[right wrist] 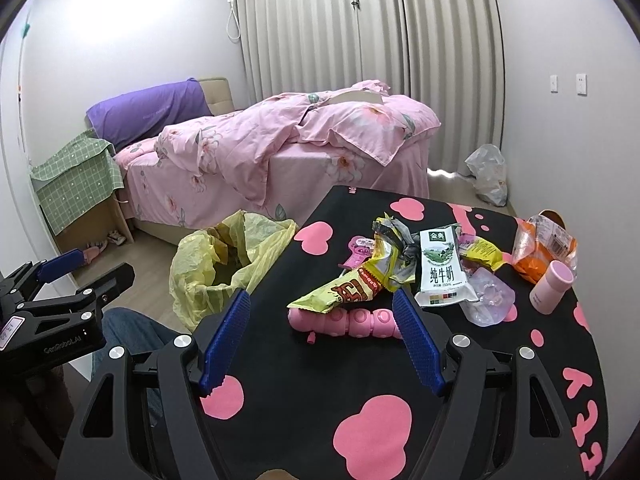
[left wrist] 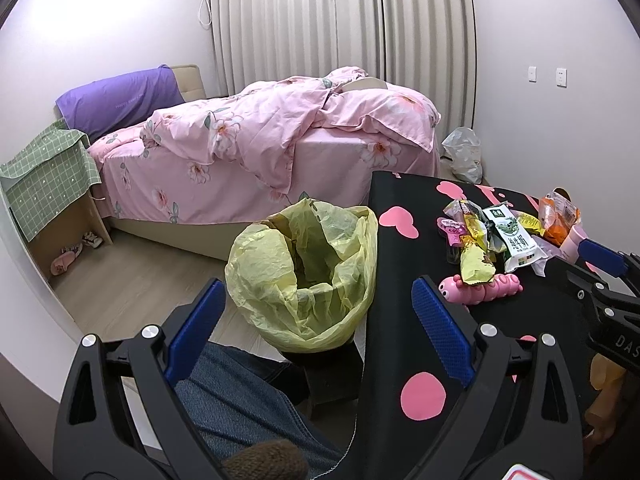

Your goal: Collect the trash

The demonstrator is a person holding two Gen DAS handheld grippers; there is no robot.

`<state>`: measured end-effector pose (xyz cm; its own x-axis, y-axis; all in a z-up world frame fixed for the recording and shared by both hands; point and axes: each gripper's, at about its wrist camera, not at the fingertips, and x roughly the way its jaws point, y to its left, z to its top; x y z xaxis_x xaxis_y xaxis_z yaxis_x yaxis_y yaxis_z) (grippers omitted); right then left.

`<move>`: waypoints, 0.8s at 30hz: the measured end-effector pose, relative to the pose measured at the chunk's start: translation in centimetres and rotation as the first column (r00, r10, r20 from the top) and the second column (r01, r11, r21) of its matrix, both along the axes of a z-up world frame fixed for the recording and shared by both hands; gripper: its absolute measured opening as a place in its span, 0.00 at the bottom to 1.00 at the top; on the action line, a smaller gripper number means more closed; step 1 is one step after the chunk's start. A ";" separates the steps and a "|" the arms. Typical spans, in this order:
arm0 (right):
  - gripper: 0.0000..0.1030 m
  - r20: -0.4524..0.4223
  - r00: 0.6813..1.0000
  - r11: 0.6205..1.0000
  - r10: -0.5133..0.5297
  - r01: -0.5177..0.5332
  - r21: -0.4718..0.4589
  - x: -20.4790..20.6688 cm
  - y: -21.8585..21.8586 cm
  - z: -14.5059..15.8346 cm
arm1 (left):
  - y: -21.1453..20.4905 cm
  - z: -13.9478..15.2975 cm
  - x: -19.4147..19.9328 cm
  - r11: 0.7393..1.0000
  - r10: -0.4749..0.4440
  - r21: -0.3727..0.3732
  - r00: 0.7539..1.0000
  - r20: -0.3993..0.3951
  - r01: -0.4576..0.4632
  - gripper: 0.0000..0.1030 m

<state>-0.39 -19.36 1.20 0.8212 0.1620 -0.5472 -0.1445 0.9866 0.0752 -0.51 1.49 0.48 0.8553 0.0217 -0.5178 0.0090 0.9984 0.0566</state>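
A bin lined with a yellow bag (left wrist: 304,276) stands on the floor left of the black table with pink hearts (right wrist: 360,420); it also shows in the right wrist view (right wrist: 224,264). On the table lies a heap of trash: a yellow snack wrapper (right wrist: 348,288), a milk carton (right wrist: 440,268), an orange bag (right wrist: 540,248) and clear plastic (right wrist: 488,296). My left gripper (left wrist: 316,316) is open and empty, just before the bin. My right gripper (right wrist: 320,332) is open and empty, above the table close to the wrapper and a pink caterpillar toy (right wrist: 352,322).
A pink cup (right wrist: 550,286) stands at the table's right. A bed with pink bedding (left wrist: 260,148) fills the back, with a green-covered nightstand (left wrist: 48,184) to its left. A white plastic bag (left wrist: 464,152) lies on the floor by the curtain. My leg in jeans (left wrist: 240,396) is below.
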 end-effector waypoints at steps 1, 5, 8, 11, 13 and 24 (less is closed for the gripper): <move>0.69 0.000 1.000 1.000 0.000 0.000 0.000 0.0 0.0 0.0 | -0.1 0.0 0.0 1.000 0.000 0.000 1.000 0.000 0.000 0.87; 0.69 0.000 1.000 1.000 -0.001 0.001 0.000 0.0 0.0 0.0 | 0.0 -0.1 0.1 1.000 0.003 0.000 1.000 0.001 -0.003 0.87; 0.69 0.000 1.000 1.000 -0.002 0.002 0.001 0.0 0.0 0.0 | -0.1 -0.2 0.2 1.000 0.005 -0.001 1.000 0.000 -0.005 0.87; 0.69 -0.001 1.000 1.000 -0.001 0.001 0.001 0.0 0.0 0.0 | 0.0 0.0 0.1 1.000 -0.002 0.000 1.000 0.000 0.002 0.87; 0.69 -0.001 1.000 1.000 -0.002 0.002 0.001 0.0 0.0 0.0 | 0.1 0.0 0.1 1.000 -0.002 0.000 1.000 0.000 0.002 0.87; 0.69 -0.002 1.000 1.000 -0.002 0.002 0.003 0.0 -0.1 0.0 | 0.1 0.0 0.1 1.000 -0.002 -0.002 1.000 0.000 0.002 0.87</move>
